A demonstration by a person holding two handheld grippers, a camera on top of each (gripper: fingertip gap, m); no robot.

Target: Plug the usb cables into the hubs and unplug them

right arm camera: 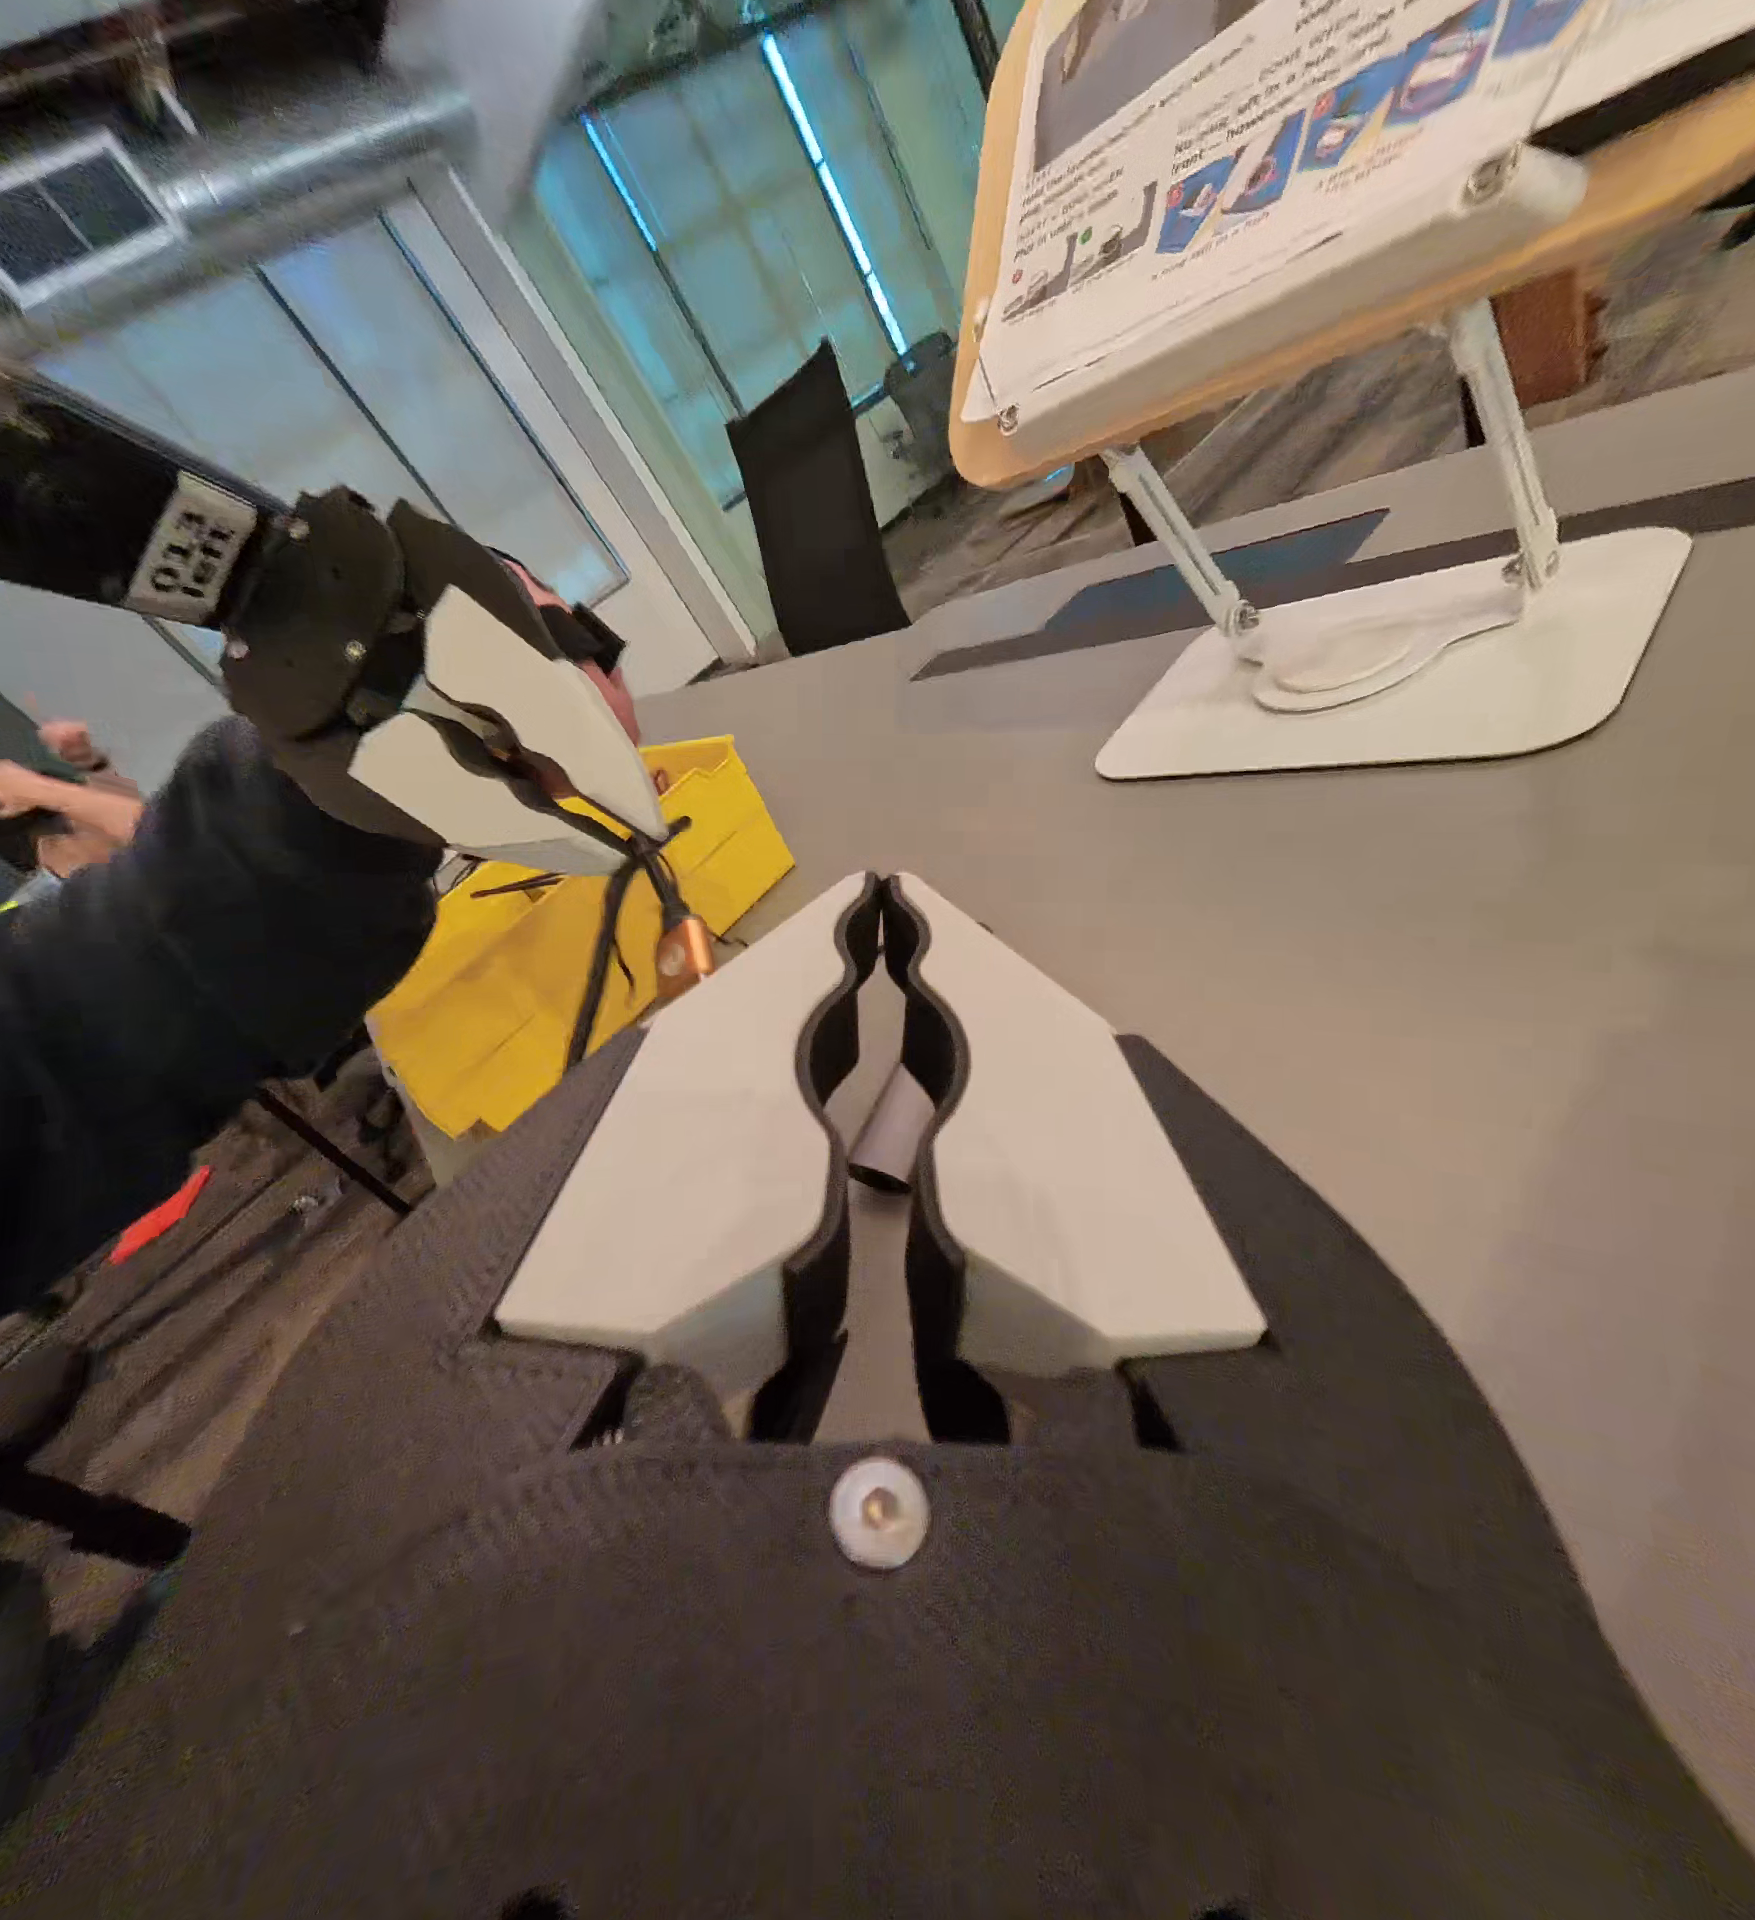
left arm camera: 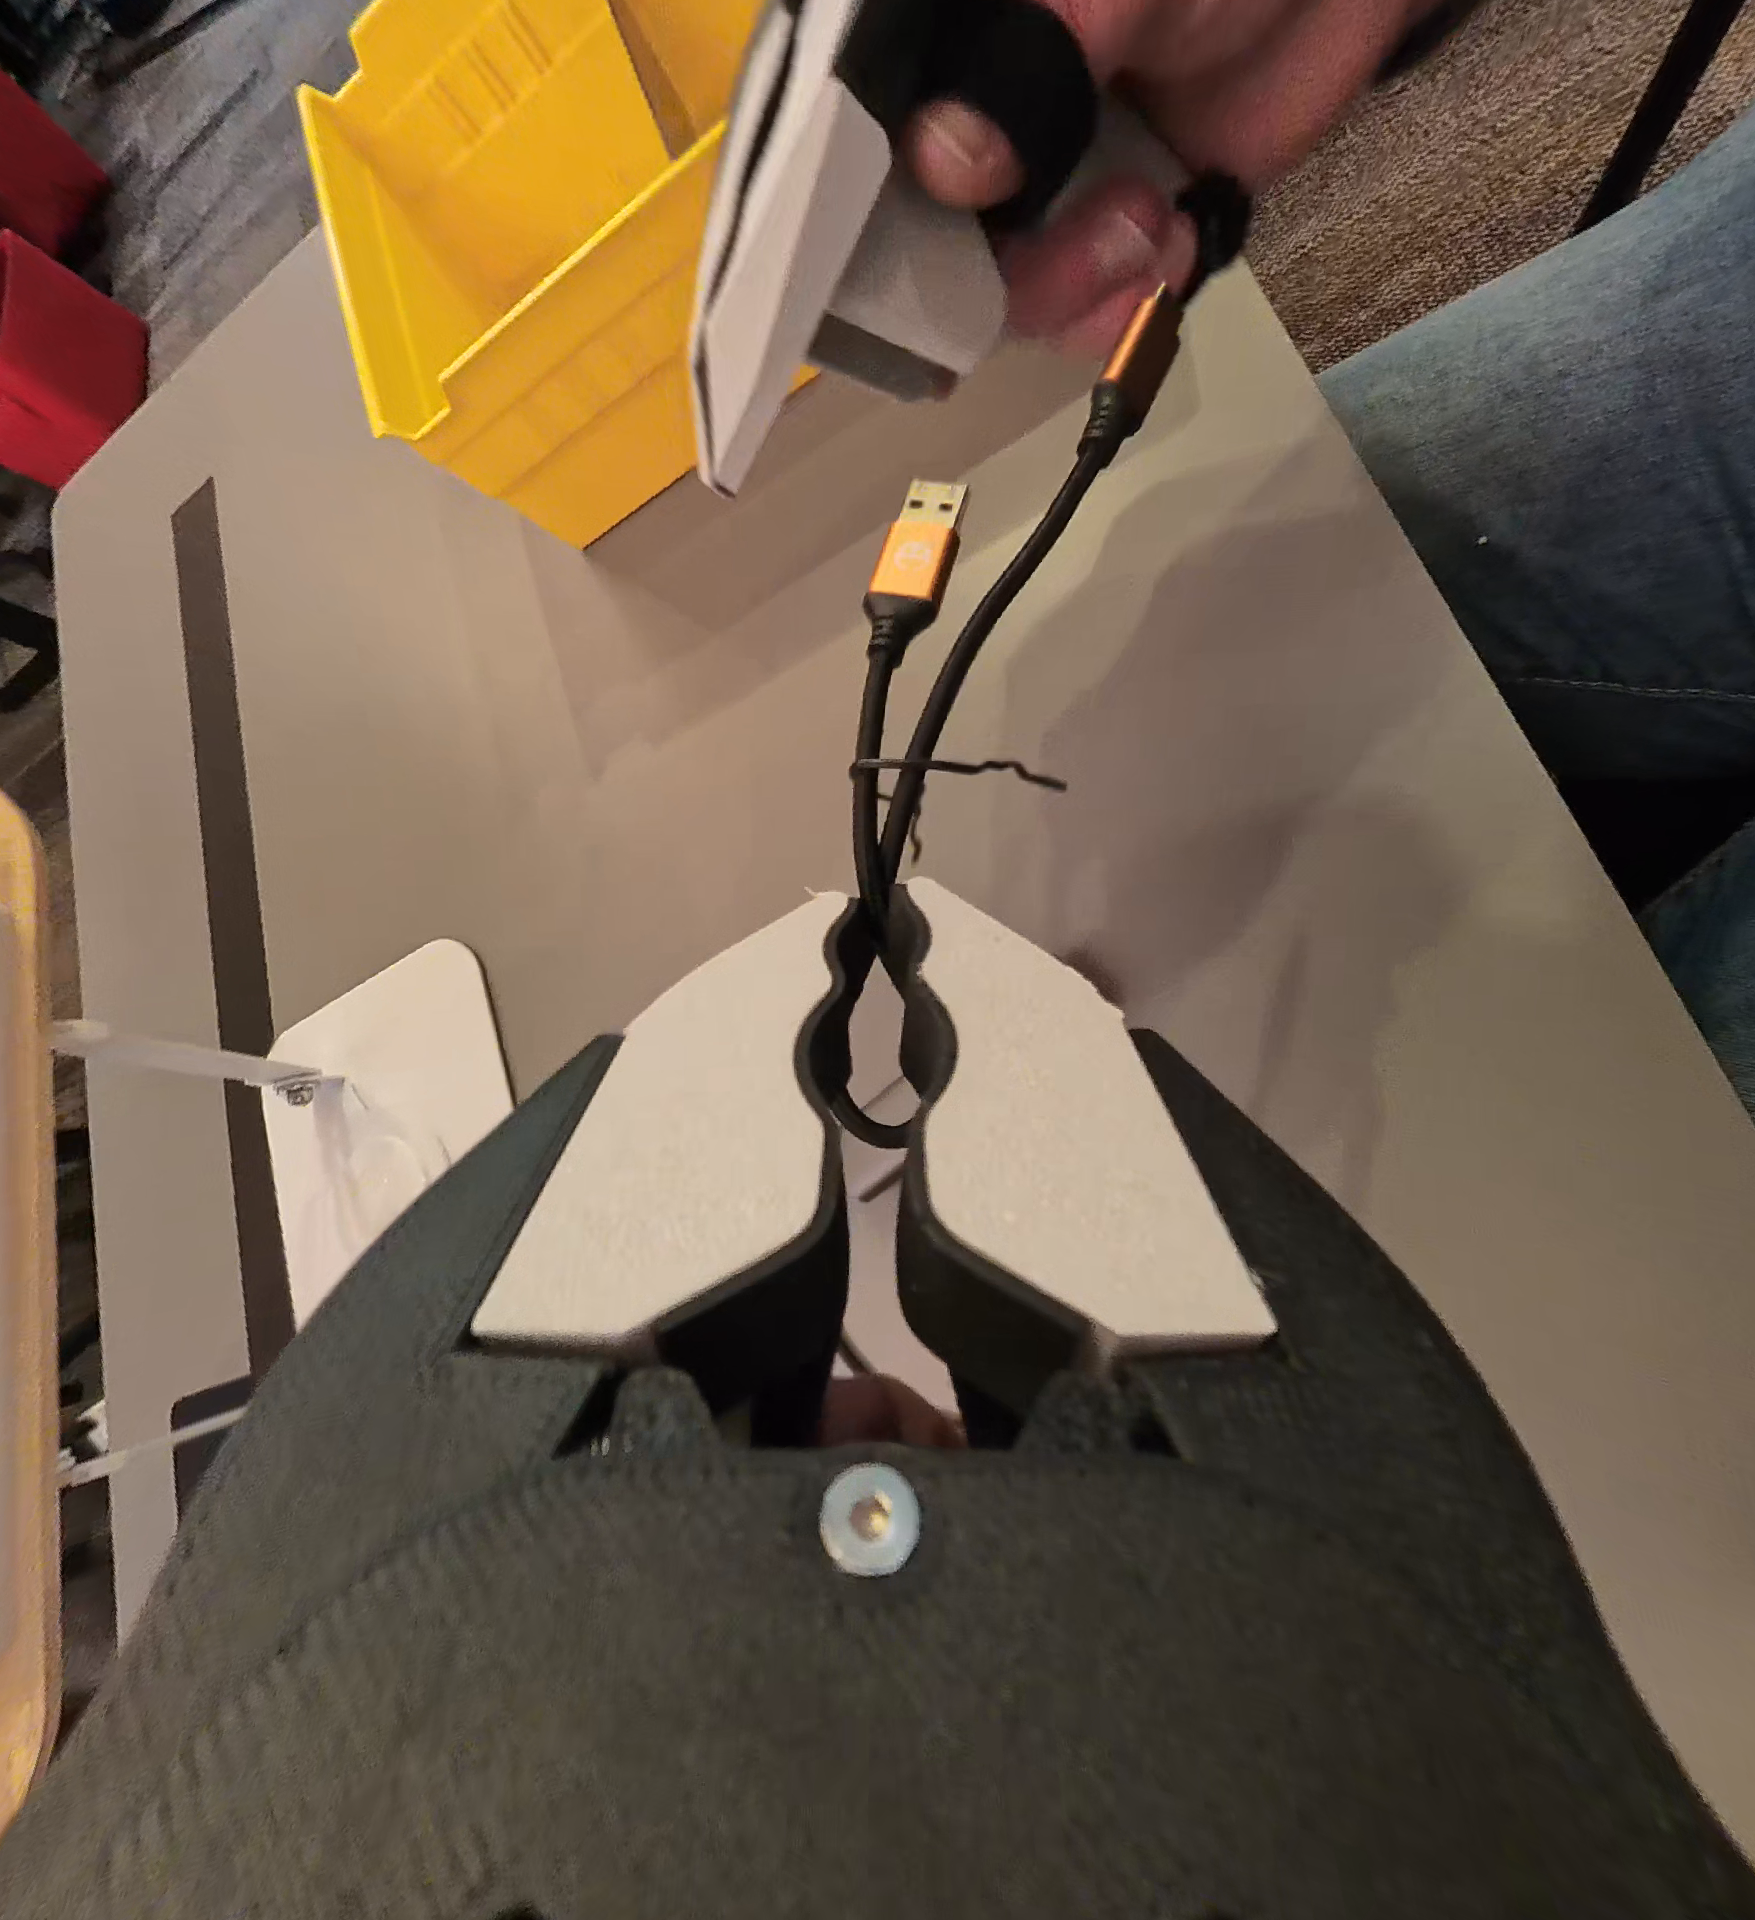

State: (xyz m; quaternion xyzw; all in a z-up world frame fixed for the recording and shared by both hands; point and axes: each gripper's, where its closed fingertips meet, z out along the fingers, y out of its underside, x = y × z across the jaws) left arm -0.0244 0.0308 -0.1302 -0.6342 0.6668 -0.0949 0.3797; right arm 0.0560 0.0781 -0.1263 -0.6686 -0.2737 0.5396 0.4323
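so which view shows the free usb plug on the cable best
The left wrist view: the USB plug faces the camera, orange shell and metal tip clear, above the shut left gripper. The right wrist view shows only an orange plug, partly hidden, hanging below it.

Yellow bin (left arm camera: 499, 281) and white stand (right arm camera: 1392, 675) on table (left arm camera: 1268, 935).

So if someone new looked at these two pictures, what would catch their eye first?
Probably the left hand-held gripper, shut on a looped black USB cable whose orange plugs stick up above the grey table. Next, the yellow bin at the table's far edge. In the right wrist view, the white stand holding a printed sheet.
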